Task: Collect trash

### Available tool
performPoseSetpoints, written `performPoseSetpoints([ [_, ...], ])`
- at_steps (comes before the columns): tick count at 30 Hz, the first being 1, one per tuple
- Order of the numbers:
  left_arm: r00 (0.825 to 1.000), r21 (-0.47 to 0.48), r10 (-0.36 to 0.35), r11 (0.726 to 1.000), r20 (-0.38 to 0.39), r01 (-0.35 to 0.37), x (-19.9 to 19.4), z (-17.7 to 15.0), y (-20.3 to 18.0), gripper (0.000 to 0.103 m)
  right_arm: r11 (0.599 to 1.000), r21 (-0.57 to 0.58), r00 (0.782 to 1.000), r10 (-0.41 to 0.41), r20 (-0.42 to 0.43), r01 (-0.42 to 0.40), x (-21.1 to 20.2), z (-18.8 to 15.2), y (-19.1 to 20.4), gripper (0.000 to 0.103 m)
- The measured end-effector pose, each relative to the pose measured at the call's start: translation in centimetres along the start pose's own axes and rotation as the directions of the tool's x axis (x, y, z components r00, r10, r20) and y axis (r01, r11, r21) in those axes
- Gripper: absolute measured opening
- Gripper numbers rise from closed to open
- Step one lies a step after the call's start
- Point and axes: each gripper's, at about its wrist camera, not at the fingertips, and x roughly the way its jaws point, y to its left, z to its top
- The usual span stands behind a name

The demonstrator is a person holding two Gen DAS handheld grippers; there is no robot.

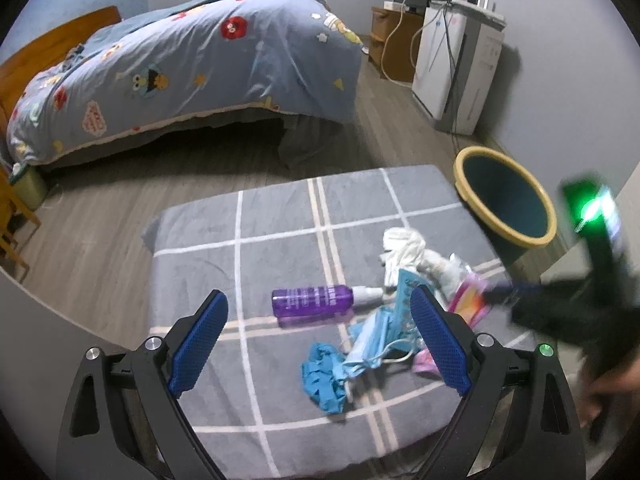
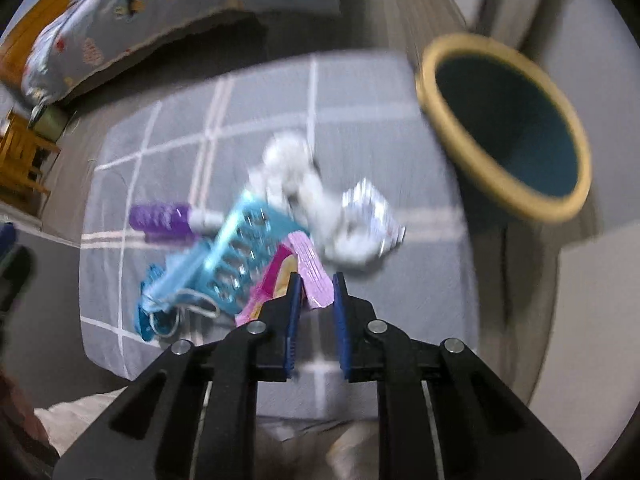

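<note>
A pile of trash lies on a grey checked cushion [image 1: 280, 240]: a purple bottle [image 1: 312, 300], a blue glove [image 1: 322, 376], a blue face mask [image 1: 372, 344], a teal perforated piece [image 2: 240, 256], white crumpled tissue [image 1: 404, 248], a clear wrapper [image 2: 368, 208] and a pink wrapper [image 2: 312, 272]. My left gripper [image 1: 320, 320] is open above the pile, holding nothing. My right gripper [image 2: 316, 284] is nearly shut, its pads around the edge of the pink wrapper. The right gripper also shows blurred in the left wrist view [image 1: 496, 294].
A dark bin with a yellow rim [image 1: 508, 196] stands on the floor right of the cushion; it also shows in the right wrist view [image 2: 508, 120]. A bed with a blue quilt [image 1: 192, 72] is behind, a white appliance [image 1: 452, 72] by the wall.
</note>
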Motion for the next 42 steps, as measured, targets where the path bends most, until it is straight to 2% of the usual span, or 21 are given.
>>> performPoseSetpoints([
  [5, 0.999, 0.005, -0.005, 1.000, -0.036, 0.006, 1.6, -0.3, -0.4, 0.092, 0.996, -0.075, 0.995, -0.041, 0.092, 0.048, -2.8, 3.8, -0.5, 0.015],
  [9, 0.997, 0.027, -0.019, 0.999, -0.080, 0.022, 3.4, -0.8, -1.3, 0.092, 0.998, -0.048, 0.991, -0.026, 0.131, 0.032, -3.7, 5.5, -2.0, 0.015],
  [16, 0.986, 0.122, -0.009, 0.992, -0.166, 0.030, 7.1, -2.2, -4.0, 0.092, 0.993, 0.083, 0.990, 0.071, 0.118, -0.082, -2.7, 6.7, -5.6, 0.015],
  [20, 0.985, 0.176, -0.037, 0.982, -0.170, 0.068, 8.5, -2.2, -6.3, 0.092, 0.994, 0.073, 0.989, 0.075, 0.126, -0.085, -2.7, 7.0, -5.6, 0.014],
  [25, 0.978, 0.246, -0.040, 0.965, -0.207, 0.091, 10.3, -2.9, -8.6, 0.092, 0.996, 0.065, 0.986, 0.051, 0.160, -0.062, -3.3, 7.5, -6.4, 0.013],
  [27, 0.974, 0.249, -0.058, 0.962, -0.219, 0.113, 10.8, -3.1, -9.4, 0.092, 0.995, 0.070, 0.984, 0.054, 0.171, -0.067, -3.5, 7.6, -6.9, 0.009],
  [32, 0.962, 0.212, -0.102, 0.964, -0.253, 0.158, 12.2, -3.7, -11.7, 0.092, 0.993, 0.081, 0.979, 0.071, 0.190, -0.088, -3.9, 8.1, -7.7, 0.009],
  [35, 0.950, 0.151, -0.126, 0.973, -0.285, 0.175, 13.1, -4.2, -12.3, 0.091, 0.992, 0.098, 0.988, 0.066, 0.137, -0.080, -2.4, 8.3, -8.3, 0.009],
  [37, 0.944, 0.135, -0.119, 0.977, -0.307, 0.167, 13.7, -4.7, -12.6, 0.091, 0.989, 0.127, 0.995, 0.072, 0.076, -0.081, -0.7, 8.3, -8.9, 0.012],
  [38, 0.943, 0.134, -0.114, 0.978, -0.312, 0.162, 13.9, -4.8, -12.6, 0.091, 0.983, 0.154, 0.995, 0.095, 0.039, -0.100, 0.4, 8.3, -9.3, 0.018],
  [39, 0.943, 0.134, -0.107, 0.979, -0.316, 0.155, 14.1, -4.9, -12.6, 0.091, 0.977, 0.177, 0.993, 0.117, 0.010, -0.117, 1.3, 8.2, -9.6, 0.030],
  [41, 0.943, 0.125, -0.094, 0.982, -0.321, 0.140, 14.4, -4.9, -12.4, 0.091, 0.968, 0.208, 0.988, 0.150, -0.030, -0.140, 2.6, 8.1, -9.6, 0.046],
  [42, 0.943, 0.120, -0.088, 0.984, -0.322, 0.133, 14.5, -4.8, -12.2, 0.091, 0.970, 0.203, 0.988, 0.147, -0.041, -0.136, 3.1, 8.1, -9.5, 0.048],
])
